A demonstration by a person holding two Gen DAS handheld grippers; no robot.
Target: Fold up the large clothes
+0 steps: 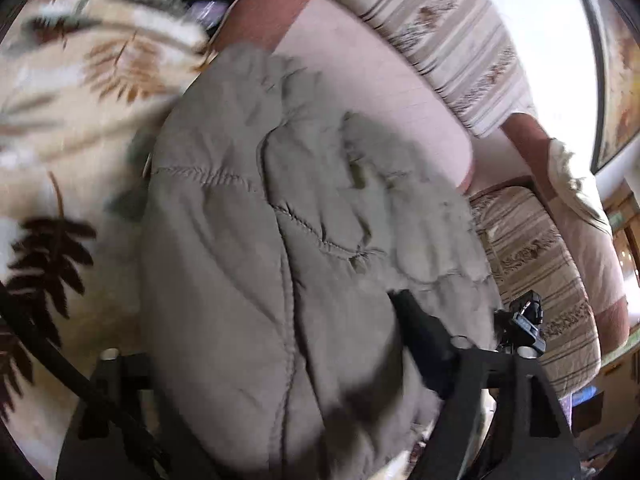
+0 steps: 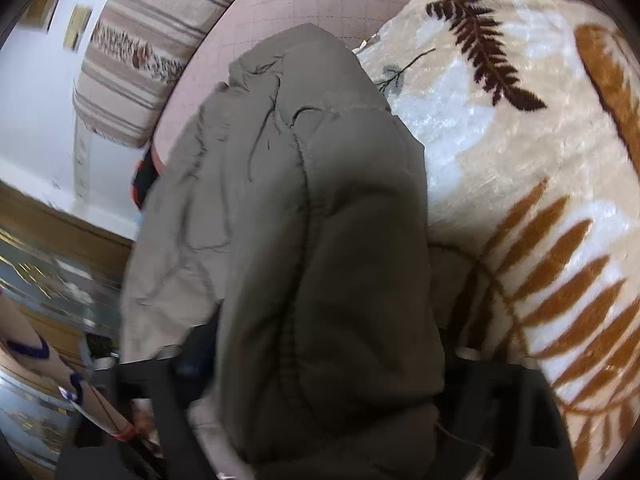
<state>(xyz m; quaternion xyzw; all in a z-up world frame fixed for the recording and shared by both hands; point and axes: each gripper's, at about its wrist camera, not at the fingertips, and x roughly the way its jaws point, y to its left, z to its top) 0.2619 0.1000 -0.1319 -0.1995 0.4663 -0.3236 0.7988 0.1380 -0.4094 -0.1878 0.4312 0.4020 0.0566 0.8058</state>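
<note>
A large grey-brown padded garment (image 1: 280, 240) with stitched seams fills the left wrist view and hangs over a pink couch seat (image 1: 380, 80). My left gripper (image 1: 280, 380) is shut on the garment; its right finger (image 1: 420, 332) shows, the left one is hidden by fabric. In the right wrist view the same garment (image 2: 320, 240) drapes between the black fingers, and my right gripper (image 2: 320, 380) is shut on it. Both fingertips there are hidden under the cloth. The other gripper's camera mount (image 1: 524, 320) shows beside the garment.
A cream fleece blanket with brown fern leaves (image 2: 520, 160) lies beside the garment, and shows in the left wrist view too (image 1: 80, 100). Striped couch cushions (image 1: 440, 28) stand behind the seat. A white wall (image 2: 36, 120) and patterned floor (image 2: 48, 288) lie at the left.
</note>
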